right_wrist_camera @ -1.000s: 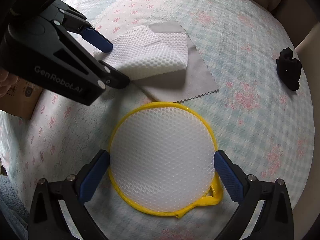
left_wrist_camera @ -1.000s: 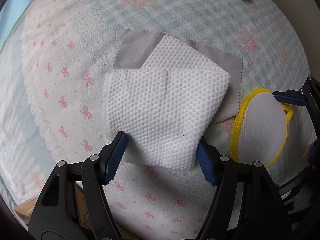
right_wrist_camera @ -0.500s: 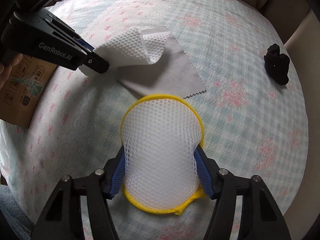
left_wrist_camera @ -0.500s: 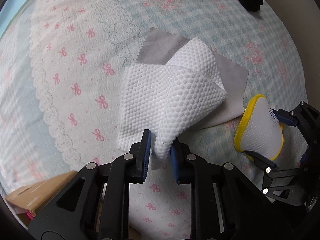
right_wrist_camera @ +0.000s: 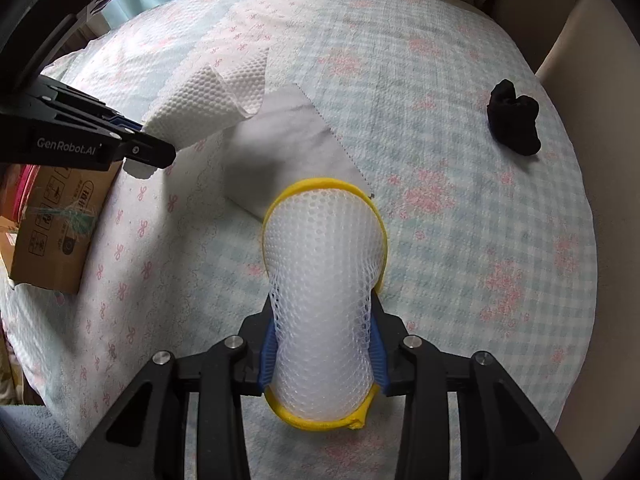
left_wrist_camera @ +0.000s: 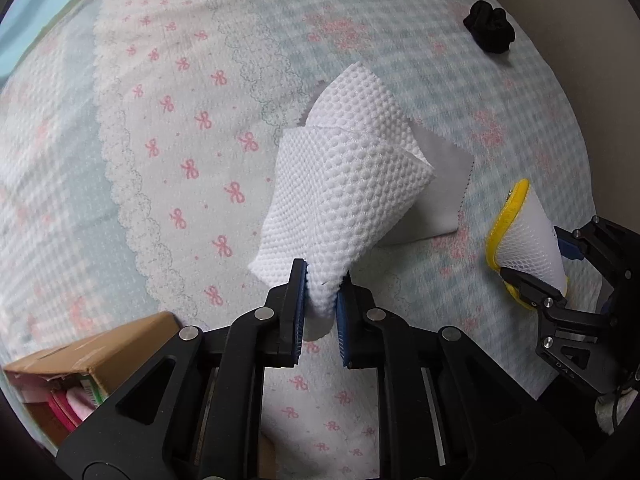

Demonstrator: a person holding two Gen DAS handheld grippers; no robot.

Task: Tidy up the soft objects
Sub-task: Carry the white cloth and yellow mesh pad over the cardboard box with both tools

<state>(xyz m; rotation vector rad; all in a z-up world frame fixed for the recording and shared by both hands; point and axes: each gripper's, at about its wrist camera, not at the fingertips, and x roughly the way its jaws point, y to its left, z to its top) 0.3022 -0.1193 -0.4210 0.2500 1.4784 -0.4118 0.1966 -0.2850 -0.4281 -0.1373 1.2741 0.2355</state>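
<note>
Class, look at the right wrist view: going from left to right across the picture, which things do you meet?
Cardboard box → white waffle cloth, held by the left tool → yellow-rimmed mesh pad, squeezed in the right tool → black bundle.

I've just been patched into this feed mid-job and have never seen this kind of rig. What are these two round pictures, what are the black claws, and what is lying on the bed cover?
Each round picture comes from a fisheye camera on a hand-held claw, looking along its two fingers. No robot: a person holds one in each hand.

The left claw is shut on a white dimpled cloth, lifting its near end. The right claw squeezes a yellow-rimmed white mesh pouch.

On the checked, bow-printed bed cover lie a flat grey cloth, partly under the white one, and a small black fabric bundle. An open cardboard box sits at the edge.
</note>
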